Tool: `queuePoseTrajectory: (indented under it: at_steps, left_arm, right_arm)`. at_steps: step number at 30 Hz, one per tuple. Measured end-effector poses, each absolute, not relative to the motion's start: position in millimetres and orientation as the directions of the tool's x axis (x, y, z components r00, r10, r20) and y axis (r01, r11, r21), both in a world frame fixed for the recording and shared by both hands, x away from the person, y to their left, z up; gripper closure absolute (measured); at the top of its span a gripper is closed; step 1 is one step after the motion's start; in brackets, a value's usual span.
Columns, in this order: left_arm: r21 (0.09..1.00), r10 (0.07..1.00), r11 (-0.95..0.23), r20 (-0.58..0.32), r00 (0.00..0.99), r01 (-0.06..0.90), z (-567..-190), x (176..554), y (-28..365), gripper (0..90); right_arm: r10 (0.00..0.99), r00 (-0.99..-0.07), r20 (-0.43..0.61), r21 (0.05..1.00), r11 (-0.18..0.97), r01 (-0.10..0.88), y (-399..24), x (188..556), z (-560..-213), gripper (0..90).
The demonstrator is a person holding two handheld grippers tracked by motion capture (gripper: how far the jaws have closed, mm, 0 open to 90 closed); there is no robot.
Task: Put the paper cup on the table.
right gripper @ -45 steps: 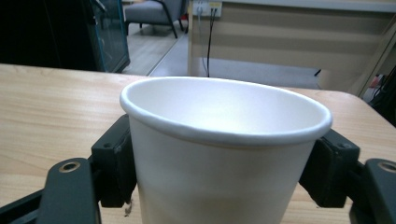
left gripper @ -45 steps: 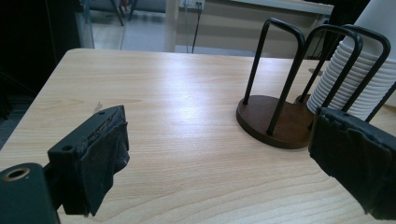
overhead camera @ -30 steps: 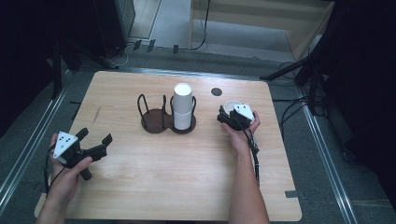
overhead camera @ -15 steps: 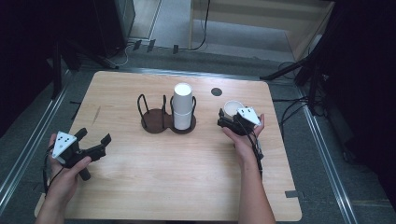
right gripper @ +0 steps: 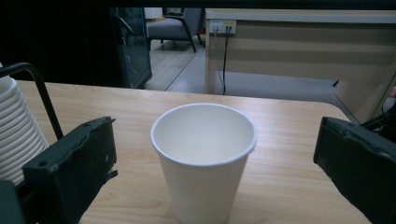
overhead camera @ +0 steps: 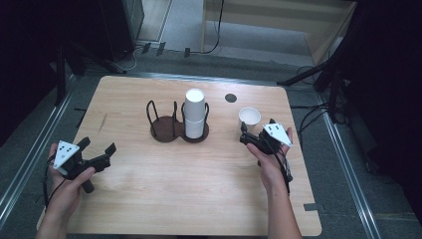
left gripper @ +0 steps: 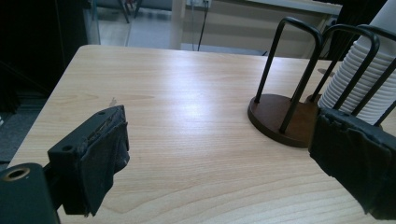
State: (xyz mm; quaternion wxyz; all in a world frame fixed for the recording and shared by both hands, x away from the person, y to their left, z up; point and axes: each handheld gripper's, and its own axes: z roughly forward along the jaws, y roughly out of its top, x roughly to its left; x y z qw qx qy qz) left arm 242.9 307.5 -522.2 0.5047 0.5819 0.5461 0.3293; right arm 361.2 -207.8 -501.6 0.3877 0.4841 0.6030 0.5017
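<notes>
A single white paper cup stands upright on the wooden table, right of a dark two-ring cup holder. The holder's right ring carries a tall stack of white cups. My right gripper sits just on the near side of the single cup. Its jaws have just been opening and now stand wide apart. In the right gripper view the cup stands ahead between the jaws, touched by neither pad. My left gripper rests open and empty at the table's left, facing the holder and the stack.
A small dark round disc lies on the table behind the single cup. Metal rails run along the floor on both sides. A desk and cables are beyond the far edge.
My right gripper let go of the single cup and drew back to the right and toward the near edge. The cup stays standing on the table. The left hand has not moved.
</notes>
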Motion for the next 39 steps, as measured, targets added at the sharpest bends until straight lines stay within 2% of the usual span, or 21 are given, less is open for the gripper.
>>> queuePoseTrajectory:
  at_steps: [10,24,39]
  left_arm:
    - [0.943,0.969,0.088,-0.156,0.193,0.321,-525.5,241.3,305.2,5.4]
    - [0.939,0.971,0.065,-0.138,0.196,0.339,-529.9,236.5,305.9,5.4]
    - [0.933,0.971,0.095,-0.164,0.173,0.348,-537.5,225.7,315.3,5.4]
  right_arm:
    - [0.981,-0.191,0.030,0.983,0.006,0.184,-240.2,335.9,-507.2,0.0]
    - [0.990,-0.131,0.061,0.976,-0.031,0.216,-290.7,295.0,-525.3,0.0]
    - [0.990,-0.135,0.039,0.970,-0.005,0.245,-308.1,254.7,-535.6,0.0]
